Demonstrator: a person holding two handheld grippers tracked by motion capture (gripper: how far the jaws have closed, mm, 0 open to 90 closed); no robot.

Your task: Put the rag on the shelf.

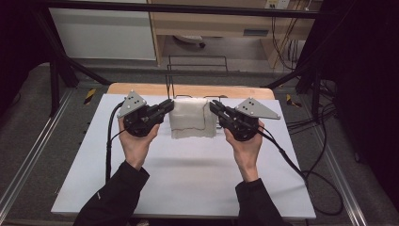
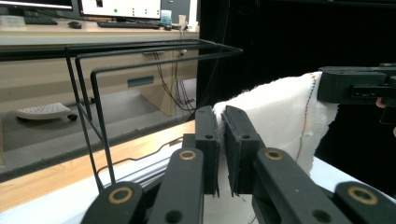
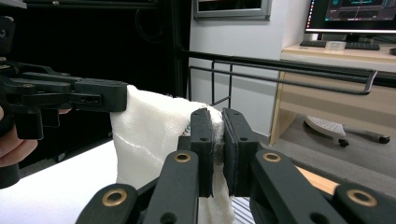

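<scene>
Beyond the white table (image 1: 188, 183) stands a black wire rack (image 1: 197, 66). I have the white cloth (image 1: 193, 117) hanging just in front of that rack, left gripper (image 1: 165, 106) and right gripper (image 1: 214, 107) each clamped on a top corner, its top edge running parallel to the rack's bars.

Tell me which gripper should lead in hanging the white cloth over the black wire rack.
Neither clearly: left gripper and right gripper each pinch a top corner of the white cloth, level, just before the wire rack. Probably move both together.
</scene>
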